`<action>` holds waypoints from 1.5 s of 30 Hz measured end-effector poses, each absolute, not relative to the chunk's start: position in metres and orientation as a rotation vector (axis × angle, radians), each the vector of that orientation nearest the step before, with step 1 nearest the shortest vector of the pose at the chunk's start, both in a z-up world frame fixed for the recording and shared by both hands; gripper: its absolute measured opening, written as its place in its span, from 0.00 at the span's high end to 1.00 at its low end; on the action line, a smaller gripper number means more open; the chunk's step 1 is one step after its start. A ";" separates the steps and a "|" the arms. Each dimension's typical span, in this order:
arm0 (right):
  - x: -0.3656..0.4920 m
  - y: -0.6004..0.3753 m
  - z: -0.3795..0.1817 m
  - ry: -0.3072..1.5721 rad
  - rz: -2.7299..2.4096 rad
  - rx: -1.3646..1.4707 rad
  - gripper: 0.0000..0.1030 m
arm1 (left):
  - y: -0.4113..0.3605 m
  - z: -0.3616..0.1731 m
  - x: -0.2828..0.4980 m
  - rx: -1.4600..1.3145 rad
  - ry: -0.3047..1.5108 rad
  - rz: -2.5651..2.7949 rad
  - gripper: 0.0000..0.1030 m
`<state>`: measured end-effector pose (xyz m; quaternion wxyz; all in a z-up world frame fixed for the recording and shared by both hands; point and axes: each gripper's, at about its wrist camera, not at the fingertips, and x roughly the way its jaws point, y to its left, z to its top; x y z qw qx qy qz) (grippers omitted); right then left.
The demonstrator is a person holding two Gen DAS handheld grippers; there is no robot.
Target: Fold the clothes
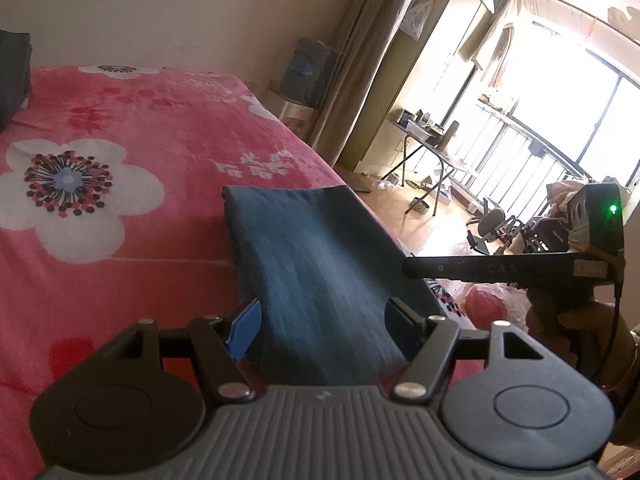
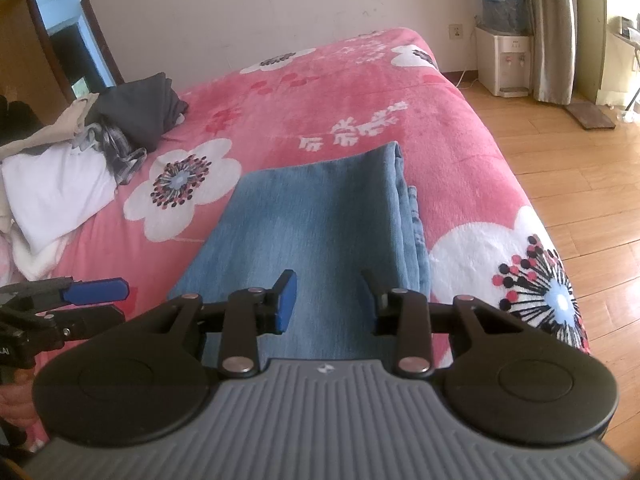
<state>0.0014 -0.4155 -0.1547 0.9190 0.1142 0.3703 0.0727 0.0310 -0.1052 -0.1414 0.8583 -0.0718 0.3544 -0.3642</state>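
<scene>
Honestly, my main worry is the folded jeans [image 2: 316,236] sitting close to the side edge of the bed [image 2: 460,160], with the wooden floor [image 2: 560,140] just beyond. If I drag or nudge the stack that way while regrasping, I judge it could slide off the pink floral blanket [image 1: 120,280]. The layered edges on the right side of the stack look loose, so a pinch that catches only the top layer would probably peel the fold open rather than lift the whole thing. A pile of other clothes [image 2: 80,160] lies well apart, near the far left, so I see no risk of tangling there.

On my left gripper [image 1: 320,320], the fingers stand wide apart, one on each side of the denim strip, and I see nothing clamped between them. My right gripper [image 2: 330,300] has its fingers moderately apart above the near end of the jeans; the pads do not press on the cloth. Whether either fingertip brushes the fabric I cannot tell.
</scene>
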 end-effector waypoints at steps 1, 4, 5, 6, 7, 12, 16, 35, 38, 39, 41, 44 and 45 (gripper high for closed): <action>0.001 -0.416 -0.155 0.762 0.150 0.233 0.68 | -0.106 -0.142 0.031 -0.147 0.745 -0.763 0.32; 0.000 -0.416 -0.155 0.764 0.149 0.231 0.68 | -0.107 -0.141 0.030 -0.139 0.749 -0.762 0.32; 0.000 -0.416 -0.155 0.764 0.149 0.232 0.68 | -0.108 -0.141 0.030 -0.137 0.750 -0.761 0.32; 0.000 -0.416 -0.155 0.765 0.149 0.233 0.68 | -0.109 -0.141 0.030 -0.134 0.752 -0.760 0.32; 0.000 -0.416 -0.156 0.766 0.148 0.234 0.68 | -0.109 -0.141 0.029 -0.131 0.753 -0.760 0.32; -0.001 -0.417 -0.157 0.768 0.146 0.234 0.68 | -0.113 -0.141 0.028 -0.114 0.760 -0.756 0.32; -0.001 -0.419 -0.158 0.769 0.138 0.235 0.68 | -0.124 -0.140 0.030 -0.072 0.769 -0.744 0.32; -0.006 -0.397 -0.180 0.785 0.178 0.029 0.71 | -0.179 -0.179 0.047 0.102 0.951 -0.619 0.32; -0.003 -0.404 -0.207 0.823 0.175 0.001 0.74 | -0.179 -0.184 0.050 0.087 0.970 -0.621 0.32; -0.002 -0.405 -0.206 0.823 0.180 0.003 0.75 | -0.178 -0.183 0.049 0.092 0.965 -0.623 0.32; 0.002 -0.402 -0.198 0.841 0.172 -0.003 0.75 | -0.175 -0.175 0.048 0.105 0.949 -0.622 0.34; 0.002 -0.399 -0.179 0.813 0.172 -0.016 0.76 | -0.166 -0.153 0.047 0.131 0.860 -0.595 0.38; 0.002 -0.401 -0.172 0.792 0.174 -0.010 0.76 | -0.163 -0.145 0.046 0.145 0.818 -0.589 0.38</action>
